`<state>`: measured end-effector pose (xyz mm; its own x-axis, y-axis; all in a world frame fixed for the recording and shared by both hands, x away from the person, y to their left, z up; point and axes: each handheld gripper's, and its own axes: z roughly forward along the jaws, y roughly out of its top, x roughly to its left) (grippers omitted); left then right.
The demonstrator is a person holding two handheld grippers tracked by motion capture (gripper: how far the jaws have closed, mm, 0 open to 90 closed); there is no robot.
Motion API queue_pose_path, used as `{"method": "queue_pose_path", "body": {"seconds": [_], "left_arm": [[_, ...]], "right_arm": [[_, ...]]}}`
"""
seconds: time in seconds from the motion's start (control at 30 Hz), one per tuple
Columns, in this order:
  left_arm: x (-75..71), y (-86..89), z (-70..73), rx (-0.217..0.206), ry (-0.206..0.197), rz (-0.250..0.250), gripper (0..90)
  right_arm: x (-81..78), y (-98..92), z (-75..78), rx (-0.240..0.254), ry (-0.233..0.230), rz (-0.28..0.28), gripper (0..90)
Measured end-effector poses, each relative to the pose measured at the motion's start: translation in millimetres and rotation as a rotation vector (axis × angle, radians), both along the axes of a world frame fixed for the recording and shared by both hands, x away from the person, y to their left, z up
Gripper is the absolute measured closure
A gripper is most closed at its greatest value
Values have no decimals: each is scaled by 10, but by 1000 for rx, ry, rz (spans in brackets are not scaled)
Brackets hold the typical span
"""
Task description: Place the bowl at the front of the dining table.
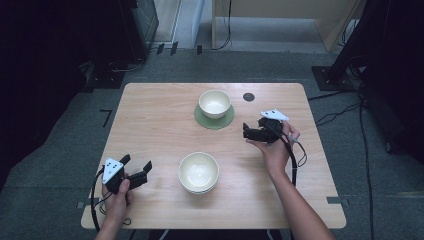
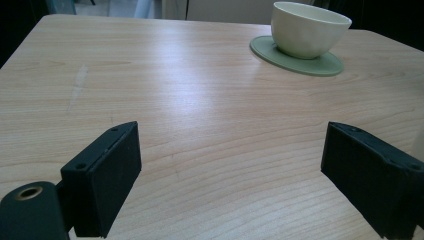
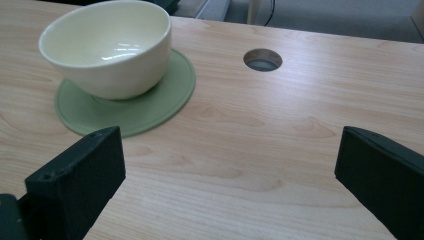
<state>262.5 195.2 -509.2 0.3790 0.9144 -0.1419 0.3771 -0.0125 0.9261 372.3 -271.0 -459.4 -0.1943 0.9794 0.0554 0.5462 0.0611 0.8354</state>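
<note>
A pale wooden tabletop (image 1: pixel 160 125) stands on grey carpet, and at its near edge the left claw (image 1: pixel 136 169) rests with jaws spread and nothing between them, the stacked cream bowls (image 1: pixel 199 172) just to its right. Farther in, the right claw (image 1: pixel 251 131) hovers released, jaws wide, pointing left toward the single bowl (image 3: pixel 107 47) on its green coaster (image 3: pixel 150 107). That bowl lies ahead and left of the right claw, the nearer one, with bare wood between; the round hole (image 3: pixel 262 59) sits beyond.
</note>
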Motion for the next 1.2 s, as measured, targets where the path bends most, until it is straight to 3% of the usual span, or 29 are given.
{"method": "queue_pose_path", "body": {"seconds": [0.37, 0.73, 1.2], "left_arm": [[-1, -1, -1, 0, 0, 1, 90], [-3, -9, -4, 5, 1, 7, 89], [-7, -11, -5, 8, 2, 16, 89]], "right_arm": [[-182, -148, -49, -34, 1, -11, 0], [-367, -396, -27, -27, -24, -27, 0], [-626, -743, -171, -19, 2, -76, 0]]}}
